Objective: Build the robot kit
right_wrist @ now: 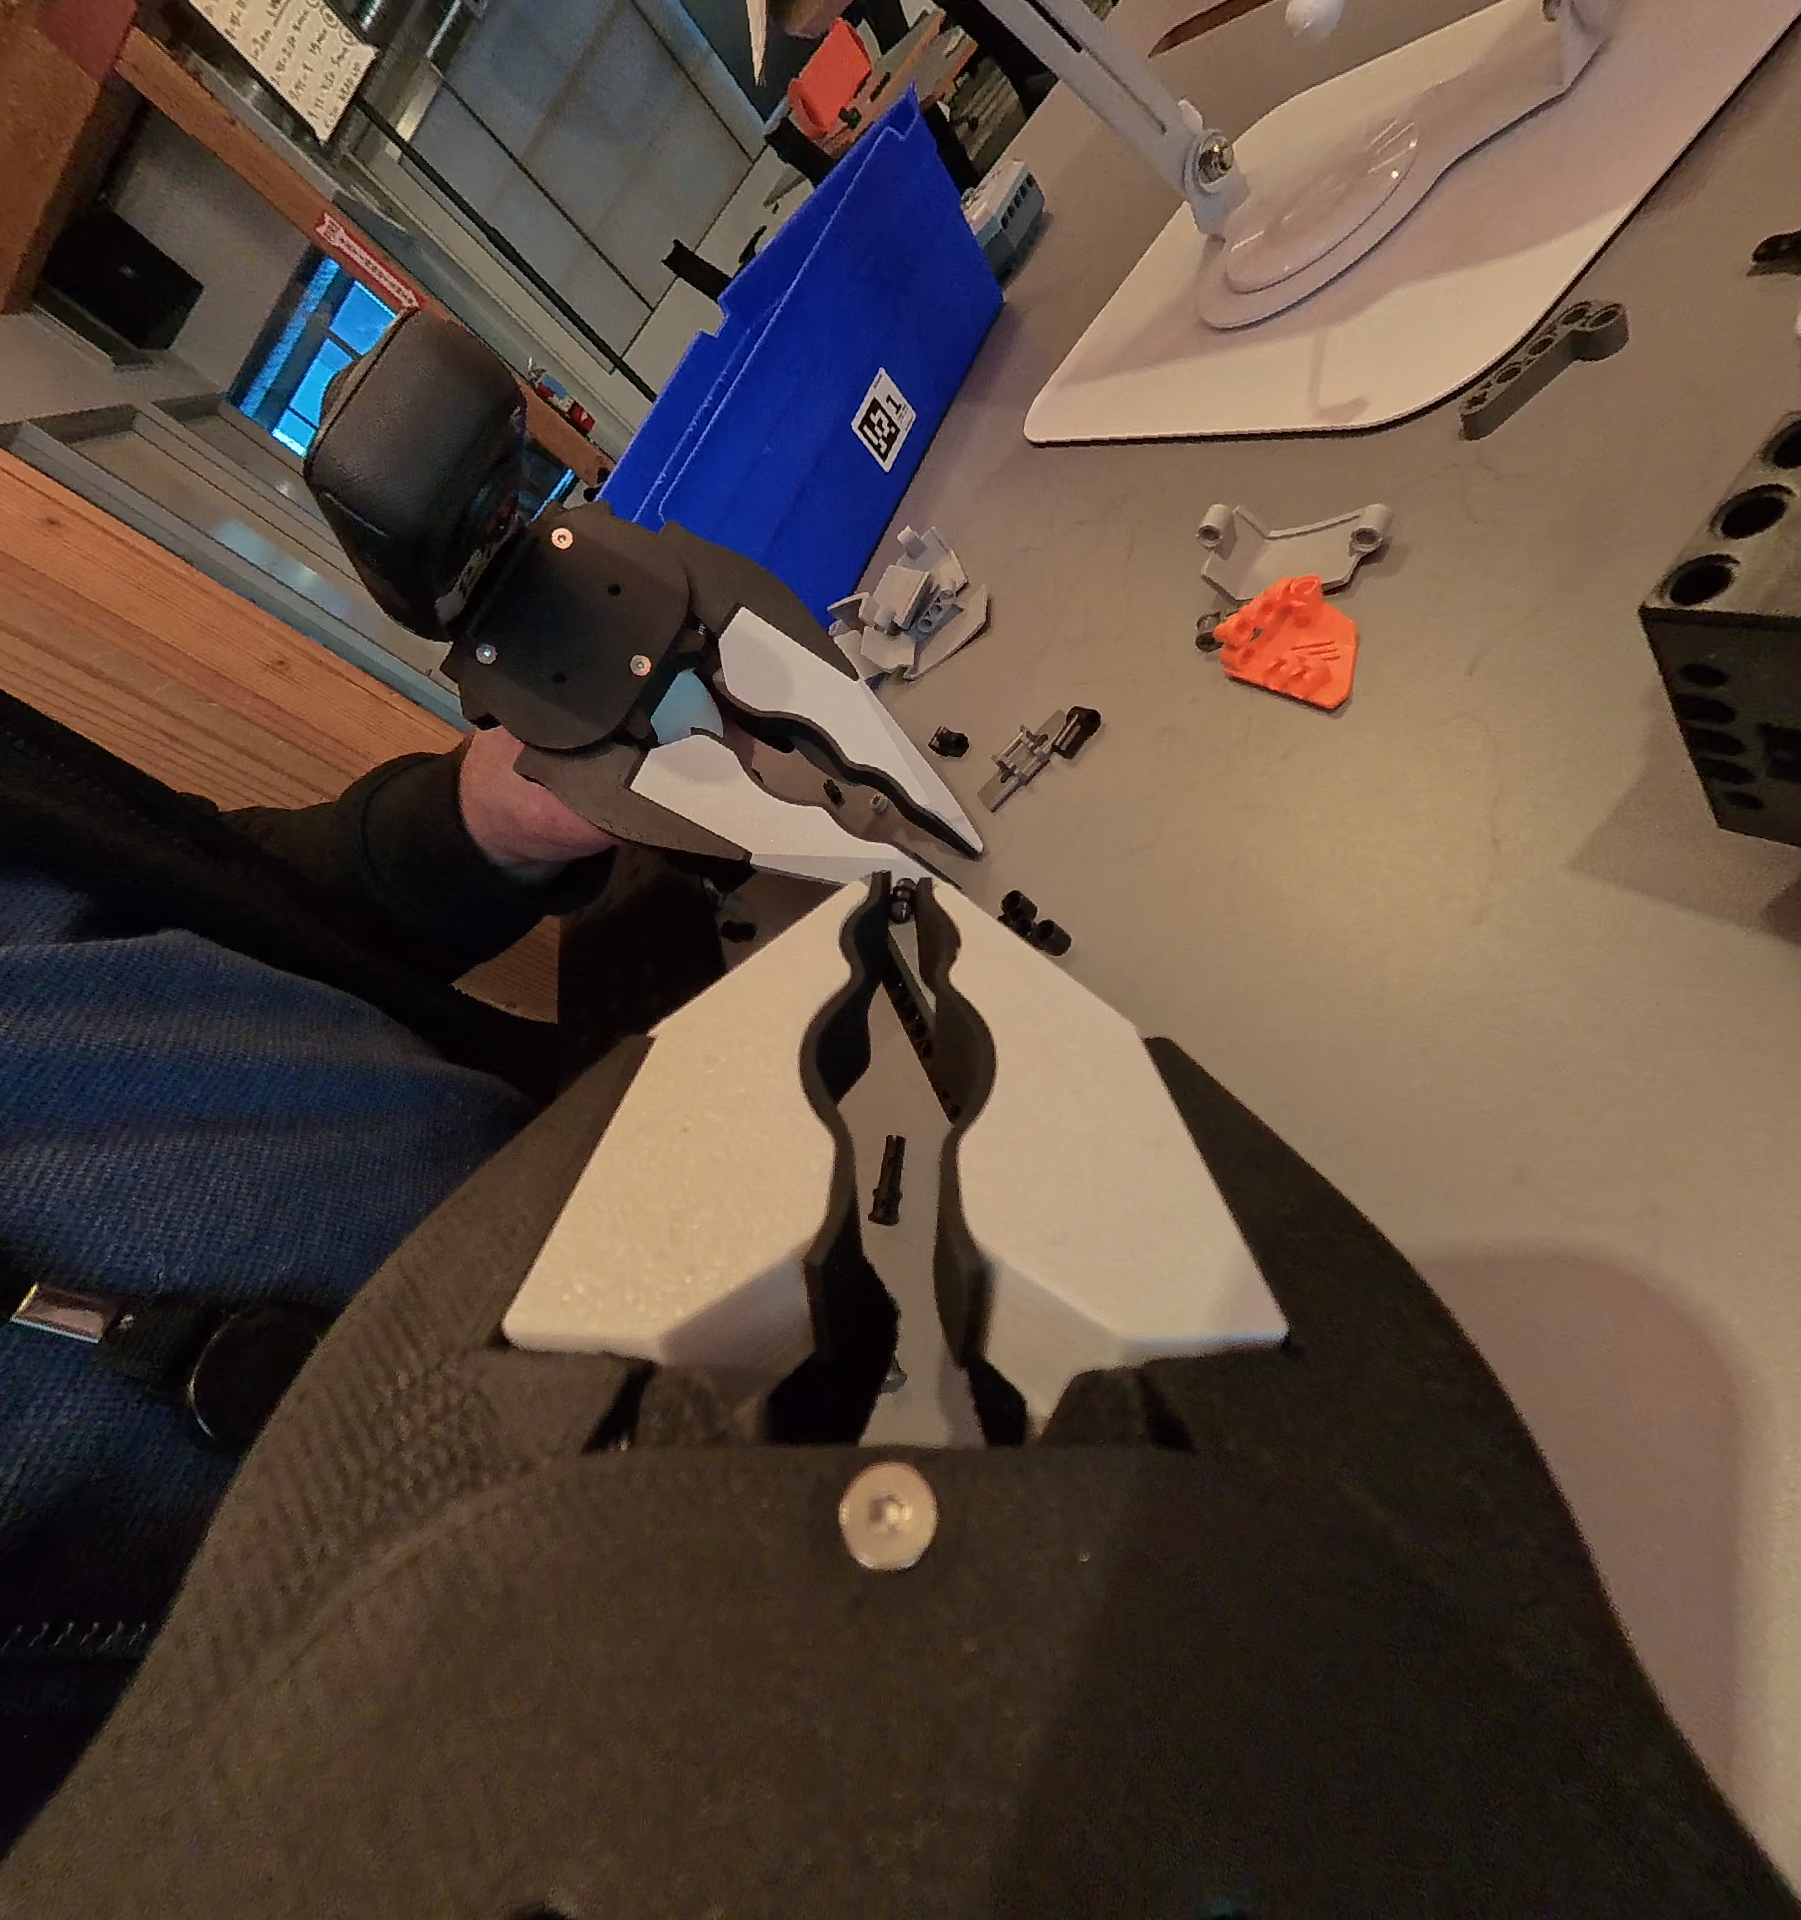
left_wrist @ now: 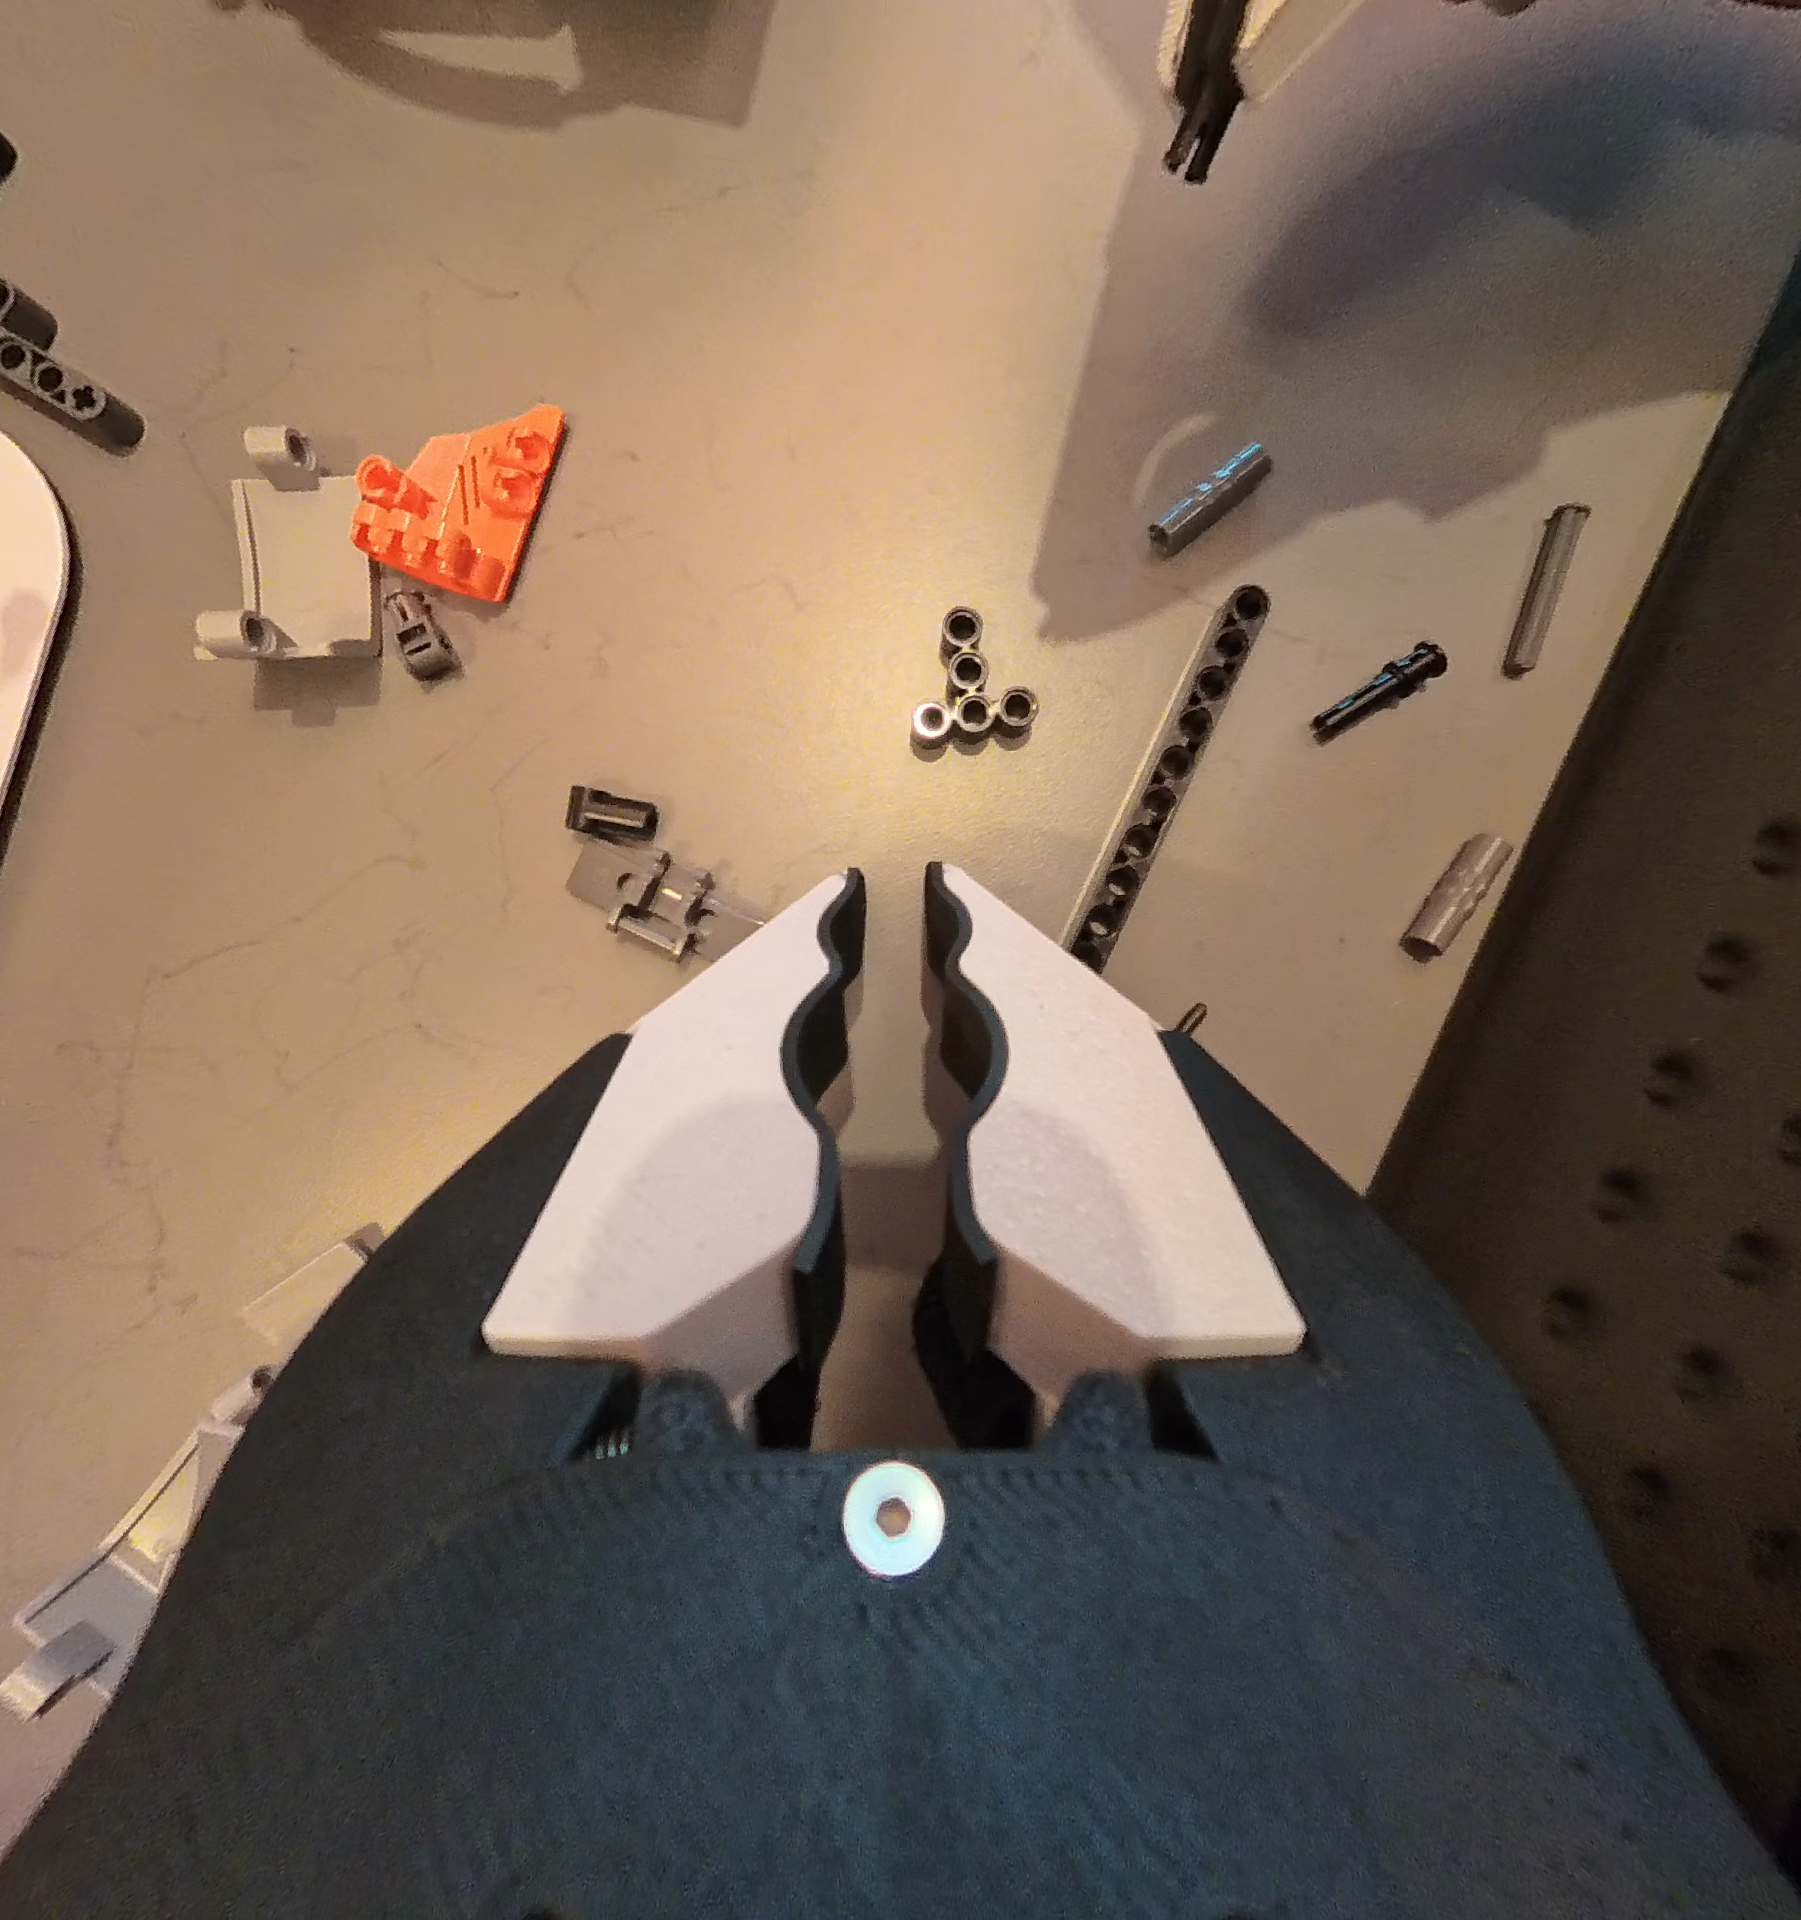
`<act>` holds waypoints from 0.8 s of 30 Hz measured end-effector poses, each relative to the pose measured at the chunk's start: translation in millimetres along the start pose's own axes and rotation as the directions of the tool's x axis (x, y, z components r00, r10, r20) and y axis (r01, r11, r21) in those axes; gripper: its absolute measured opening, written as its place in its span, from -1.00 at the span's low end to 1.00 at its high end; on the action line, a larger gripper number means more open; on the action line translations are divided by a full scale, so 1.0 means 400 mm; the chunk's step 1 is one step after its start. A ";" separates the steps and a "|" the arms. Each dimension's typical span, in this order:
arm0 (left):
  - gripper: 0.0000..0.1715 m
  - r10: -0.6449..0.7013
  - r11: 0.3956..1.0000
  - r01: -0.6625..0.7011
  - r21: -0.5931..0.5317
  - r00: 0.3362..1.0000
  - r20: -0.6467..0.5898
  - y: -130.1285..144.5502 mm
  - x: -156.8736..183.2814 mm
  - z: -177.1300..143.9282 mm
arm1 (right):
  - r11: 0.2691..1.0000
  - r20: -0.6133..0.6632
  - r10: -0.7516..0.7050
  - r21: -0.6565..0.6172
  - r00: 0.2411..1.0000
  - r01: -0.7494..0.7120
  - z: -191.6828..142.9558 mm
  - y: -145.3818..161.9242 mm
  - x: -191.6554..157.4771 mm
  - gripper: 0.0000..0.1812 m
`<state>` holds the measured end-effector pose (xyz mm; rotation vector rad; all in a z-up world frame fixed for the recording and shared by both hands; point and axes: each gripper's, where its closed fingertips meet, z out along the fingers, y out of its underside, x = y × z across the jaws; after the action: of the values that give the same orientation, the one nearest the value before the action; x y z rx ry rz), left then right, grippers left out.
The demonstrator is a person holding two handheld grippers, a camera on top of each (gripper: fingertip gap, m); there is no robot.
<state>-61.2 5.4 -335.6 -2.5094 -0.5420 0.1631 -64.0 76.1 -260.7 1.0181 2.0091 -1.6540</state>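
- The left claw (left_wrist: pixel 893 878) hovers over the worktop (left_wrist: pixel 771 312) with its jaws slightly parted and nothing between them. Bare surface shows through the gap.
- Nearest its tips are a long grey beam (left_wrist: pixel 1176 758) pierced by a row of round holes, running up to the right, and a small grey clip assembly (left_wrist: pixel 667 904) on the left, partly hidden by the left finger.
- Just ahead lies a T-shaped dark grey connector (left_wrist: pixel 969 686) made of joined rings. Further right are a black pin (left_wrist: pixel 1379 691), two ribbed grey sleeves (left_wrist: pixel 1213 483) (left_wrist: pixel 1457 899) and a grey half-round channel (left_wrist: pixel 1545 587).
- To the left, an orange wedge panel (left_wrist: pixel 465 504) with studs and grooves leans against a light grey curved panel (left_wrist: pixel 298 566).
- The right claw (right_wrist: pixel 901 888) is clenched on a small black rod-like piece (right_wrist: pixel 896 902) pinched at its very tips. From the left wrist view the piece (left_wrist: pixel 1202 104) hangs thin and dark near the top edge.
- In the right wrist view the two claws' tips are close together above the worktop.
- Both claws have matt white fingers lined with wavy black rubber, set in dark, coarsely layered printed housings.
- The worktop is smooth grey-beige with faint hairline marks. A dark perforated mat (left_wrist: pixel 1706 1039) borders it on the right.
- The building parts are hard, glossy moulded plastic.
- A blue bin (right_wrist: pixel 823 343) and a black block with bored holes (right_wrist: pixel 1769 623) stand further off.
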 end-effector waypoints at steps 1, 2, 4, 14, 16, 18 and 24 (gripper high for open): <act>-0.89 -0.002 1.000 0.002 0.000 1.000 -0.001 0.001 0.000 0.000 | 1.000 -0.001 0.000 0.001 1.000 0.000 0.000 -0.001 0.000 -0.98; -0.89 -0.002 1.000 0.002 0.000 1.000 0.001 0.001 -0.002 -0.001 | 1.000 -0.001 0.000 0.002 1.000 0.000 -0.001 -0.001 0.001 -0.98; -0.88 -0.005 1.000 0.005 0.001 1.000 0.000 0.001 -0.002 -0.002 | 1.000 -0.003 -0.001 0.002 1.000 0.001 -0.001 -0.001 0.002 -0.98; -0.84 -0.031 0.999 0.031 0.016 0.999 0.012 -0.003 -0.012 -0.012 | 1.000 -0.019 -0.009 0.006 1.000 0.010 -0.009 -0.002 0.009 -0.98; -0.84 -0.056 0.998 0.056 0.019 0.998 0.011 -0.005 -0.014 -0.015 | 1.000 -0.023 -0.016 0.008 1.000 0.016 -0.011 -0.003 0.008 -0.98; -0.83 -0.079 0.996 0.079 0.030 0.997 -0.010 -0.013 -0.005 -0.016 | 1.000 -0.030 -0.022 0.008 0.999 0.022 -0.014 -0.001 0.009 -0.98; -0.81 -0.078 0.997 0.079 0.021 0.997 -0.024 -0.031 0.024 0.001 | 1.000 -0.029 -0.016 0.018 0.999 0.016 -0.021 0.007 0.013 -0.98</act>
<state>-56.7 19.0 -329.0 -2.4609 -0.6250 0.1097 -64.0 85.8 -263.8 1.0409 2.0291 -1.6785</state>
